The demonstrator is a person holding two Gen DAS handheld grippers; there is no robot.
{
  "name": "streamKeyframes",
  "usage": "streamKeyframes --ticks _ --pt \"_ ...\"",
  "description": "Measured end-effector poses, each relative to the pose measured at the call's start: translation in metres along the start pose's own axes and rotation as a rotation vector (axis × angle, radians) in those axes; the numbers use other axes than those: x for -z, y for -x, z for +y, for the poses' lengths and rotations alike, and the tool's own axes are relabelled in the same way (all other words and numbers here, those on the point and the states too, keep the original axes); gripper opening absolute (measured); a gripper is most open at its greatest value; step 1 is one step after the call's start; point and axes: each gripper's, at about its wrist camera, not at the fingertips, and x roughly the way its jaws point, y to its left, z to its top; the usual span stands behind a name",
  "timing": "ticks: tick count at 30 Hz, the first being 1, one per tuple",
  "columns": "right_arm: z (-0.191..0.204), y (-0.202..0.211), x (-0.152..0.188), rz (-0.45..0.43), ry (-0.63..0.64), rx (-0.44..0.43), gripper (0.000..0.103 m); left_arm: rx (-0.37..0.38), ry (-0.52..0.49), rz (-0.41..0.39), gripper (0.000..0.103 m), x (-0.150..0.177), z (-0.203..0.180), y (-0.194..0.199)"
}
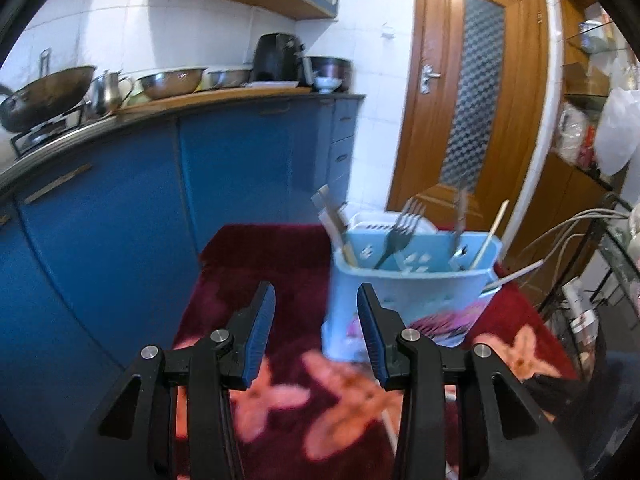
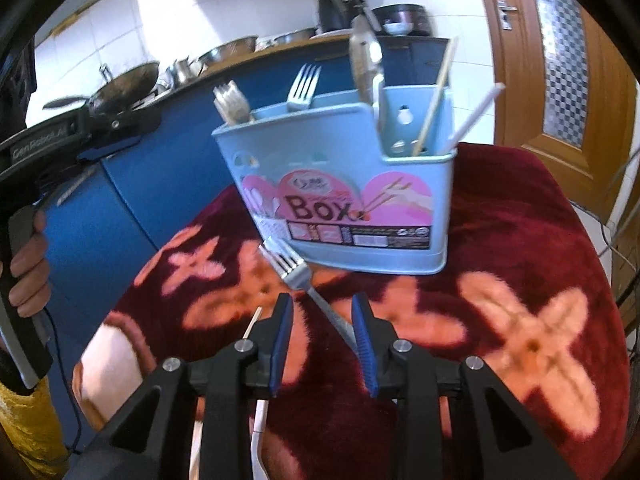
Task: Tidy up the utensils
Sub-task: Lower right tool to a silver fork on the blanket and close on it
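Observation:
A light blue utensil box (image 2: 344, 184) with a pink "Box" label stands on a dark red flowered cloth (image 2: 520, 240). It holds forks, a spoon and chopsticks. It also shows in the left wrist view (image 1: 412, 276), just ahead and right of my left gripper (image 1: 316, 312), which is open and empty. My right gripper (image 2: 322, 320) is open. A metal fork (image 2: 304, 280) lies on the cloth with its tines toward the box and its handle running between the fingers to the right pad (image 2: 362, 336). A chopstick (image 2: 252, 322) and a white utensil (image 2: 258, 428) lie near the gripper.
Blue kitchen cabinets (image 1: 120, 220) stand left of the table, with a wok (image 1: 44, 92) and steel bowls on the counter. A wooden door (image 1: 476, 100) is behind the box. A wire rack (image 1: 592, 264) stands at the right. The left gripper's handle and hand (image 2: 28, 220) show at the left.

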Motion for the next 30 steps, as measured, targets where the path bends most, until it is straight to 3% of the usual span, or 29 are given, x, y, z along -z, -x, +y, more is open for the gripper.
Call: streamKeyframes --ticks 13,30 --pt "0.007 -0.035 0.003 0.126 0.131 0.059 0.033 -0.015 0.060 0.089 0.044 0.053 0.030 -0.007" --pt "0.022 -0.075 -0.006 0.223 0.299 0.088 0.032 0.010 0.086 0.130 0.044 0.064 0.028 -0.020"
